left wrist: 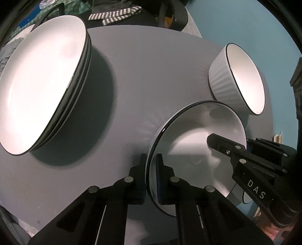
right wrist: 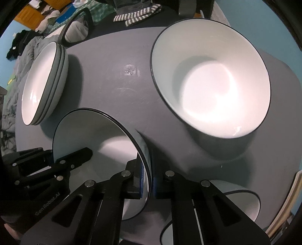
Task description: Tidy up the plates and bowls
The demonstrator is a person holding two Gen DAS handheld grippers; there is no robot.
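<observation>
A white bowl with a thin black rim (left wrist: 198, 132) (right wrist: 90, 132) sits on the grey table (left wrist: 141, 66) between both grippers. My left gripper (left wrist: 151, 160) is shut on its left rim, one pad inside and one outside. My right gripper (right wrist: 150, 169) is shut on the opposite rim in the same way. Each gripper shows in the other's view, the right gripper (left wrist: 217, 145) at the bowl's far side and the left gripper (right wrist: 83, 152) at lower left. A stack of white plates (left wrist: 37, 84) (right wrist: 41, 81) stands to the left. A ribbed white bowl (left wrist: 243, 79) (right wrist: 217, 79) stands behind on the right.
Another black-rimmed bowl (right wrist: 243, 199) sits close by the right gripper at lower right. A striped cloth (left wrist: 115, 16) (right wrist: 139, 13) lies beyond the table's far edge. Bare grey tabletop (right wrist: 113, 75) lies between the plate stack and the ribbed bowl.
</observation>
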